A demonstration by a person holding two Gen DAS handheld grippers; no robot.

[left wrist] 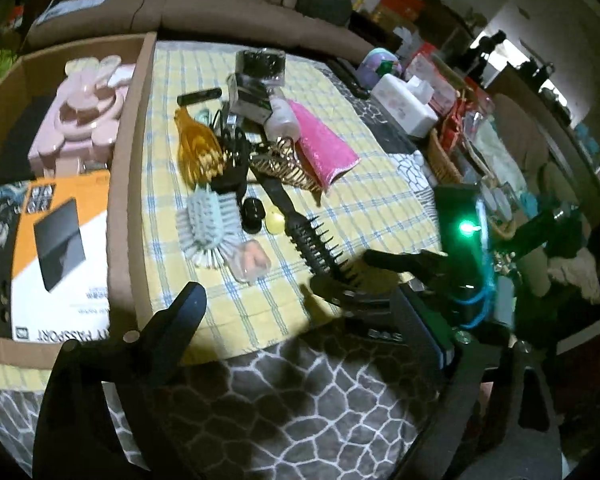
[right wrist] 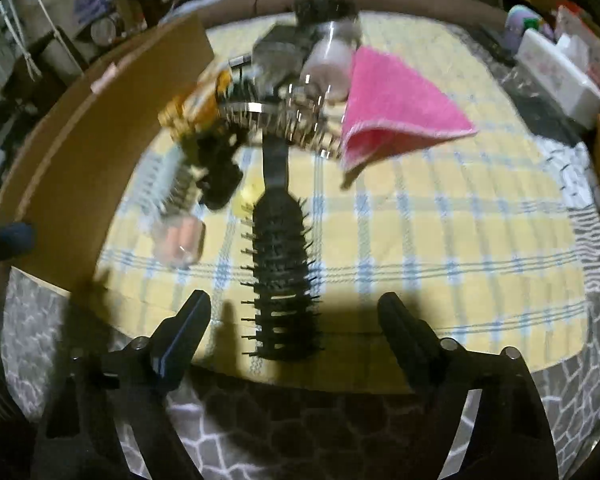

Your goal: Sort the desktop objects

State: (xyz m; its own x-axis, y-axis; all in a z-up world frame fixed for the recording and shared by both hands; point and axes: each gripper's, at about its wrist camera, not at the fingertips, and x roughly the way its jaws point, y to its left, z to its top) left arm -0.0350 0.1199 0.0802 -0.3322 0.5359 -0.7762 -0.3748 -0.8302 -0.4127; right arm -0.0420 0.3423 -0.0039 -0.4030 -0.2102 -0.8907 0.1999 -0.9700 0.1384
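Black hairbrush (right wrist: 278,264) lying near edge of checked cloth (right wrist: 440,240), just beside cardboard box (left wrist: 134,160). Right gripper (right wrist: 296,320) spread, straddling brush head, lined up to grasp. Left gripper (left wrist: 296,280) spread, empty.

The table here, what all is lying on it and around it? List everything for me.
black vent brush: one, black, near edge of the checked cloth, ahead of the right gripper
pale brush: one, light green, left of the black one
pink cloth: one, pink, folded, far right of the pile
amber claw clip: one, amber, back left of the pile
gold claw clip: one, gold, across the black brush's handle
checked cloth: one, yellow and blue, under everything
cardboard box: one, brown, left of the cloth, holding boxes
left gripper: one, black, open, empty
right gripper: one, black, open, above the brush
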